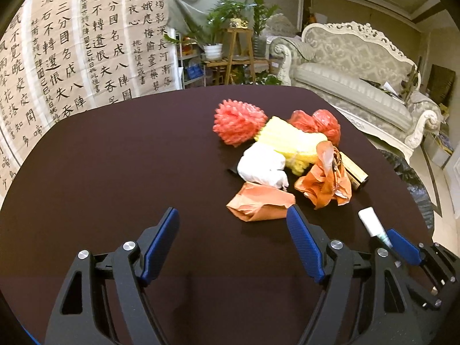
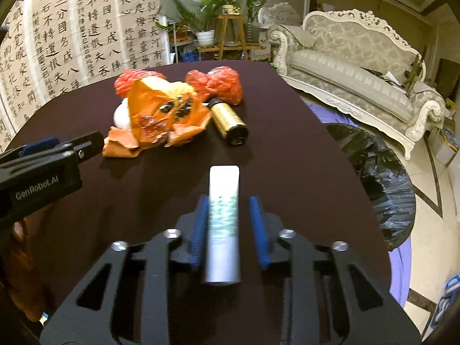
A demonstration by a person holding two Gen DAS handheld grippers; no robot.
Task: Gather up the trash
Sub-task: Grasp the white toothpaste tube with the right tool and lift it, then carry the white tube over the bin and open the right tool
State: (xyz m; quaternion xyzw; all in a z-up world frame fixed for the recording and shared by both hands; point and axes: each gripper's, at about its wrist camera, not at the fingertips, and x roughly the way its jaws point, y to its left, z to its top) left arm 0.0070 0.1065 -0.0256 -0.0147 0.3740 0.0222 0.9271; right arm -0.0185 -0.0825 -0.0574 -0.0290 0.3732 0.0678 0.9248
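A dark brown round-edged table (image 1: 115,158) fills the foreground of a living room, with calligraphy sheets (image 1: 72,43) hanging at ten o'clock and an ornate cream sofa (image 1: 353,66) at two o'clock.

The right gripper (image 2: 228,210) has its blue pads set close on either side of a slim white and silver tube with green print (image 2: 223,221); the tube lies along the fingers, its flat crimped end pointing to twelve o'clock, and the pads seem to press it, though the blur makes contact hard to confirm. The left gripper (image 1: 233,221) stands wide apart with nothing between its fingers, poised over bare tabletop.

Just beyond the left gripper's right-hand fingertip lies a crumpled orange paper wrapper (image 1: 260,201). Past it, toward one o'clock, the trash heap sits bunched together: a white crumpled wad (image 1: 263,166), a yellow foam net (image 1: 290,141), a pink-red foam net (image 1: 238,125), a red plastic bag (image 1: 319,123), a torn orange printed wrapper (image 1: 325,184) and a gold cylindrical can with a black end (image 1: 355,171) lying on its side. A black plastic bin bag (image 2: 373,172) opens beside the table at three o'clock.
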